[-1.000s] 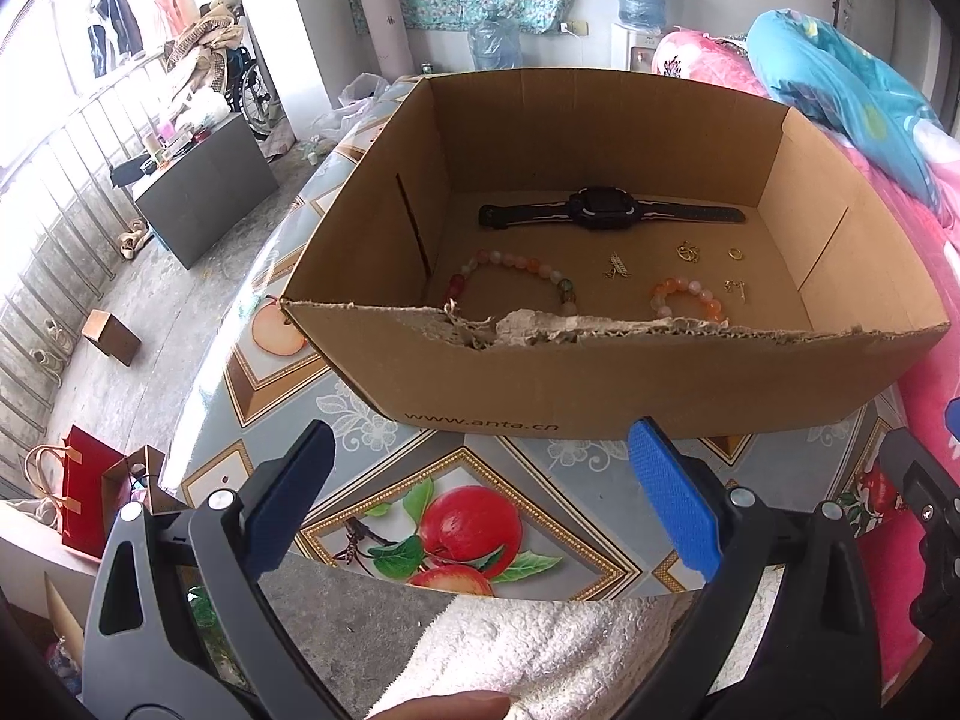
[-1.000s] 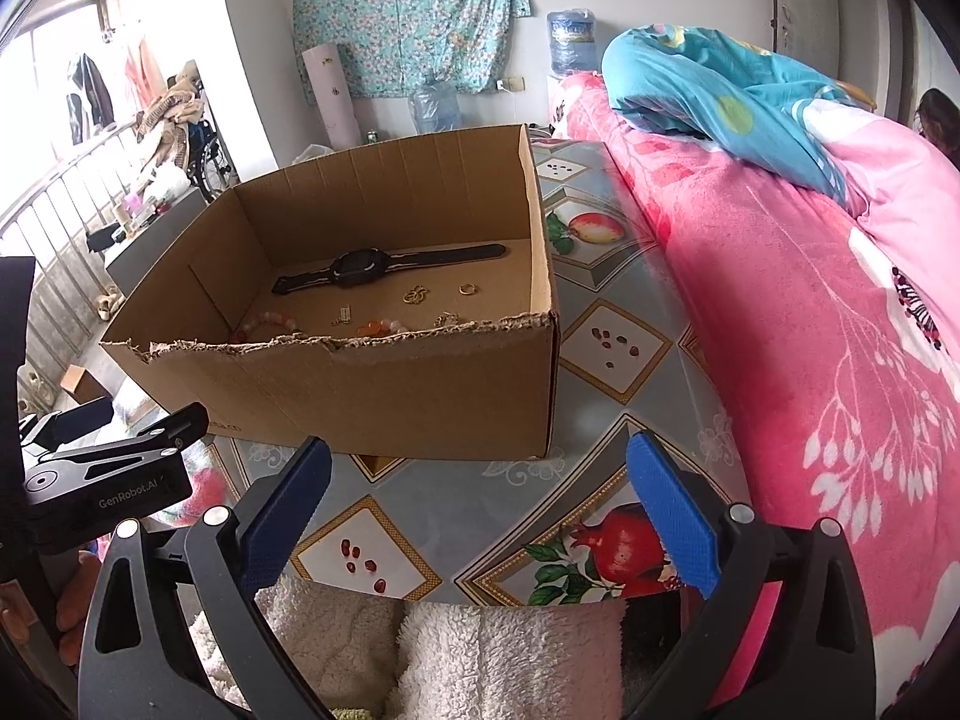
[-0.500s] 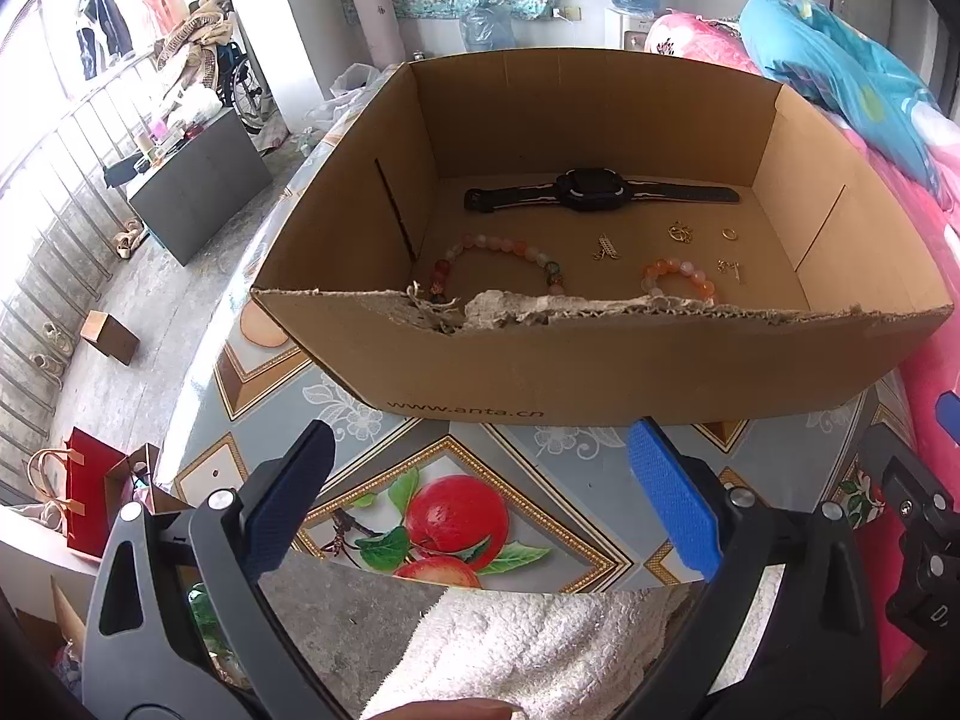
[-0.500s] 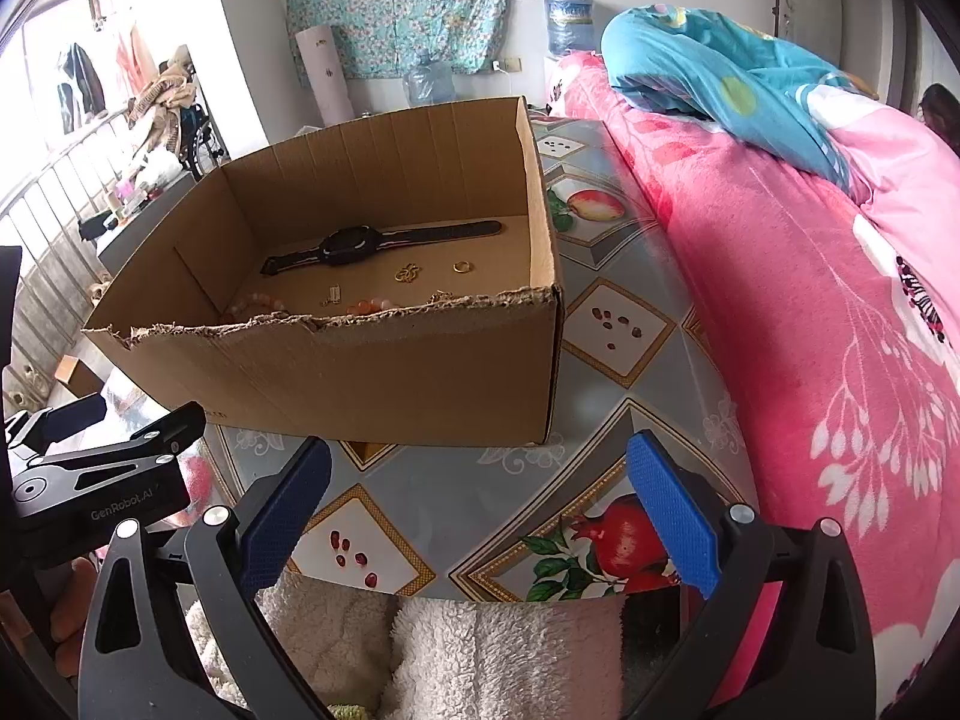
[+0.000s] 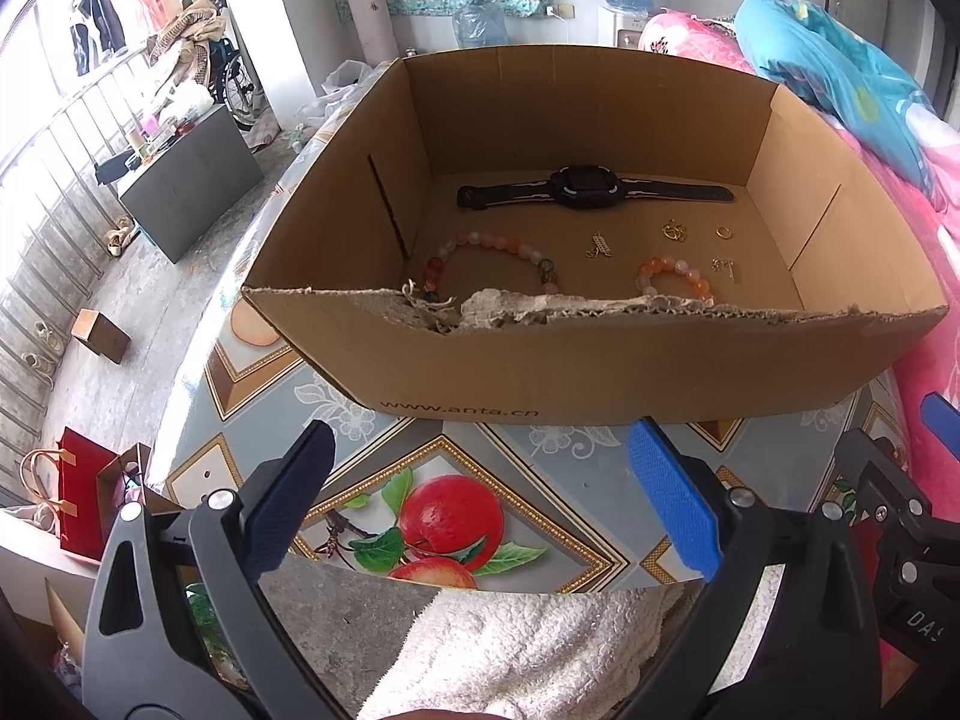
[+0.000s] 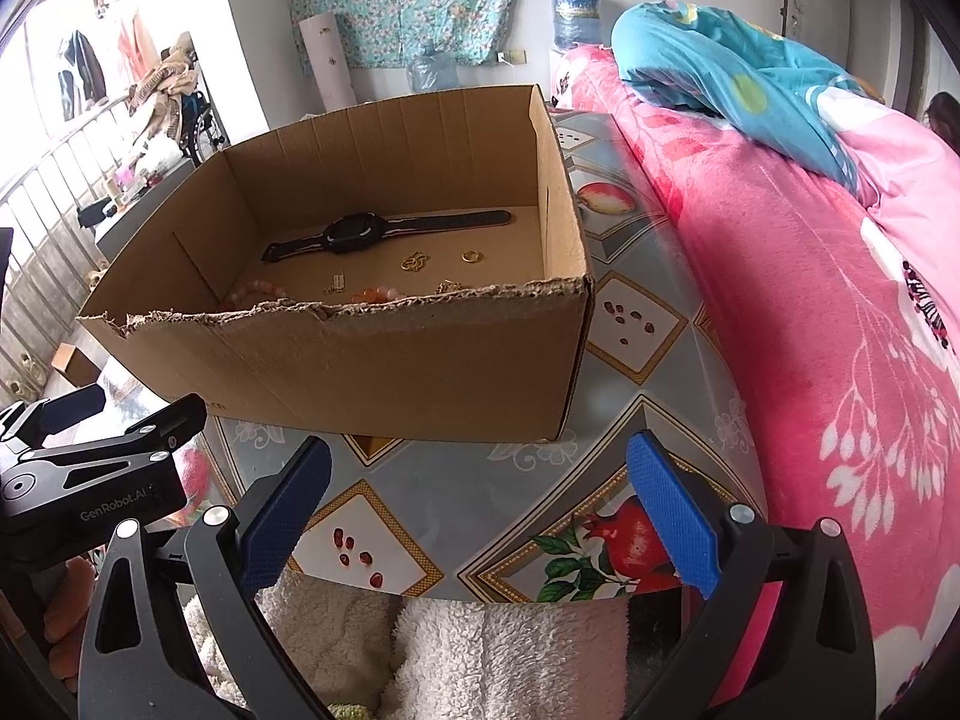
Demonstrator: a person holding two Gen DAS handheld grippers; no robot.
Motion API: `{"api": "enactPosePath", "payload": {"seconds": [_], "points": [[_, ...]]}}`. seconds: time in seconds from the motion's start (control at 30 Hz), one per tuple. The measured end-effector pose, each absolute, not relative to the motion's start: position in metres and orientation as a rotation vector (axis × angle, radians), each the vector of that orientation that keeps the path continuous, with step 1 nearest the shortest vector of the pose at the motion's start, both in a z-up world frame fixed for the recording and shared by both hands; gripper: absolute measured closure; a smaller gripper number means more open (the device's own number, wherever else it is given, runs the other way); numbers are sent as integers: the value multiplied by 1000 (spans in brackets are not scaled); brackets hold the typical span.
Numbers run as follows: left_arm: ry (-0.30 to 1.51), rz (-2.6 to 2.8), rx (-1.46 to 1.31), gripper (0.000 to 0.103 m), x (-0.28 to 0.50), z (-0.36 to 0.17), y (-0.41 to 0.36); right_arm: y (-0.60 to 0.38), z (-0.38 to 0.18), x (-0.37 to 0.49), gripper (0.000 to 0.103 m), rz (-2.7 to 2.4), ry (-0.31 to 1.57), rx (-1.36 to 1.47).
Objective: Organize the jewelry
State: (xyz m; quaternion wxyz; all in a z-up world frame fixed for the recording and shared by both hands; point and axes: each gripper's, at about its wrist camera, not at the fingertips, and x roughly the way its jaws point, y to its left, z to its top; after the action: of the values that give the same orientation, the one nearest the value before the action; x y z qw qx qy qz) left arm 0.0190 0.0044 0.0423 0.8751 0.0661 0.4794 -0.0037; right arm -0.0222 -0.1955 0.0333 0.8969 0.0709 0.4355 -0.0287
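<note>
Both my claws, left [image 5: 480, 498] and right [image 6: 477, 504], gape empty before the box [image 5: 600, 372]. Left view shows both bracelets [image 5: 489, 264] whole beside the watch [image 5: 591, 187]; right view hides them, probably behind the torn rim.

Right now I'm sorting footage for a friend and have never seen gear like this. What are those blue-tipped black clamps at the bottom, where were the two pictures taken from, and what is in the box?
The clamps are hand-held grippers: a person holds one in each hand, and each carries a wide-angle camera looking forward along its two fingers. One picture comes from the left gripper, the other from the right gripper. Both stand open and hold nothing.

In front of them a cardboard box with a torn front edge sits on a table covered in a fruit-patterned cloth, beside a pink bed.

On the box floor lie a black watch laid flat along the back, a larger bead bracelet, a smaller orange bead bracelet, and a few small gold pieces, among them a ring. The rest are too small to identify.
</note>
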Motion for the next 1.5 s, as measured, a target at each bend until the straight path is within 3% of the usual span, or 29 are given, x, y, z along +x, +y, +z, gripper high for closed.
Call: {"api": "enactPosePath", "payload": {"seconds": [1.5], "points": [[1027,-34,133,8,20,36,4,-197,34,-18,7,-60,909,171]]}}
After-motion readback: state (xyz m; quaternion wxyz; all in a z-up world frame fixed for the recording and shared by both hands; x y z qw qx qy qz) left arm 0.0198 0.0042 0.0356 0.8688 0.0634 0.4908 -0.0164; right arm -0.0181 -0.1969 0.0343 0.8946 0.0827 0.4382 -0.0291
